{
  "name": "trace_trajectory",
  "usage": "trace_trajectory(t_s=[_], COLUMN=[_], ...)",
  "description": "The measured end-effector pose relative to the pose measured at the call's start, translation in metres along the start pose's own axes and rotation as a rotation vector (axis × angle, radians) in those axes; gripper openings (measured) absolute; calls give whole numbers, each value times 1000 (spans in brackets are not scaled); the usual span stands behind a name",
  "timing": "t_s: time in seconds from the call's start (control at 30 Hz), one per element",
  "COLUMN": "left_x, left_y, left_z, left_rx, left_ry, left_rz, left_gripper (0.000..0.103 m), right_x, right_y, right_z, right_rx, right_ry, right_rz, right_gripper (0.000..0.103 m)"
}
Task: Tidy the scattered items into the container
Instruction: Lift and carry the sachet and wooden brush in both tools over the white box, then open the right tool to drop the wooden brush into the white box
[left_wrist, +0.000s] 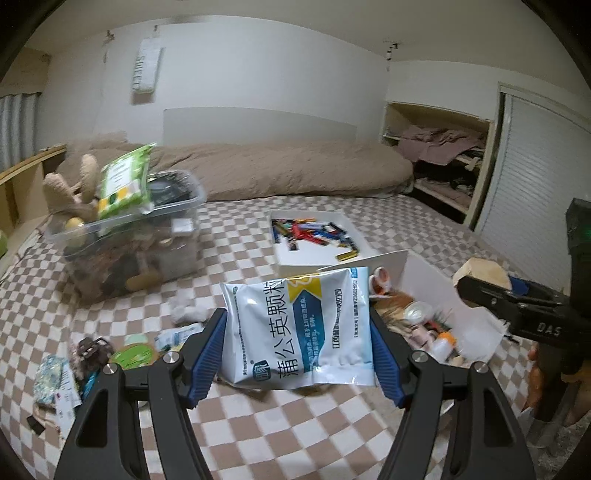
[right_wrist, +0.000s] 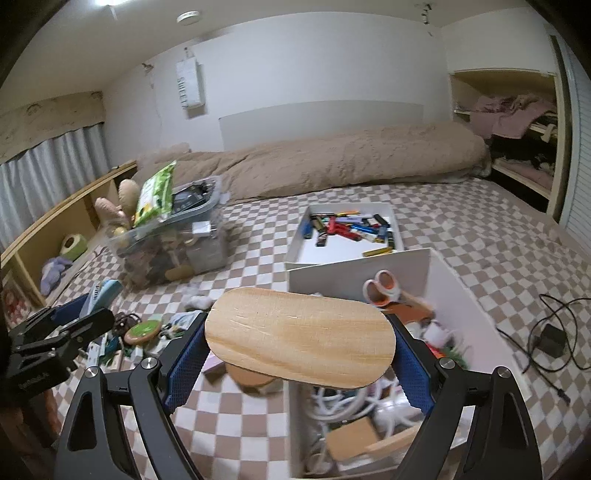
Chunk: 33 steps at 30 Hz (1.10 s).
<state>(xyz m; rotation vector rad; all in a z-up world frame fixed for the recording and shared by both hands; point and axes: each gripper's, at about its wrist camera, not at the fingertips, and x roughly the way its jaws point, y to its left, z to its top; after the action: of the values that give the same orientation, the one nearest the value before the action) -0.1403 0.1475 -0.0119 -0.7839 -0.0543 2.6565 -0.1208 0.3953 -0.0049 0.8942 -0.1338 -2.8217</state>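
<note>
We see our right tool (right_wrist: 299, 354) gripping an oval wooden board (right_wrist: 300, 338) above the bed (right_wrist: 461, 236), beside a white box (right_wrist: 458, 295) holding scissors (right_wrist: 382, 288). Beyond lie a tray (right_wrist: 391, 218) of batteries and a full clear bin (right_wrist: 210, 254).

Along the bed's far edge you see a rolled tan duvet (right_wrist: 332, 162). A black charger with cable (right_wrist: 550, 343) lies near the bed's right edge. Grey curtains (right_wrist: 48, 162) hang left; a closet shelf with clothes (left_wrist: 443, 147) sits right.

Brown-white checked bedsheet (left_wrist: 280, 435), white-blue packet (left_wrist: 299, 332)
</note>
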Motion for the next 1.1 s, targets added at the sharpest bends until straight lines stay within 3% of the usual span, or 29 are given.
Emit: trace_trajectory(t_s=[0.63,1.1], left_x=[45,91], left_y=[-66,-110], left_z=[25,9], left_rx=[62,149], left_ry=[15,75], left_rz=[-138,-227], left_gripper=[72,72], right_x=[26,115], right_y=[-94,-152], right_z=[31,31], right_rx=[93,388], right_ry=[51,238], right_rz=[-67,4], right_gripper=[90,90])
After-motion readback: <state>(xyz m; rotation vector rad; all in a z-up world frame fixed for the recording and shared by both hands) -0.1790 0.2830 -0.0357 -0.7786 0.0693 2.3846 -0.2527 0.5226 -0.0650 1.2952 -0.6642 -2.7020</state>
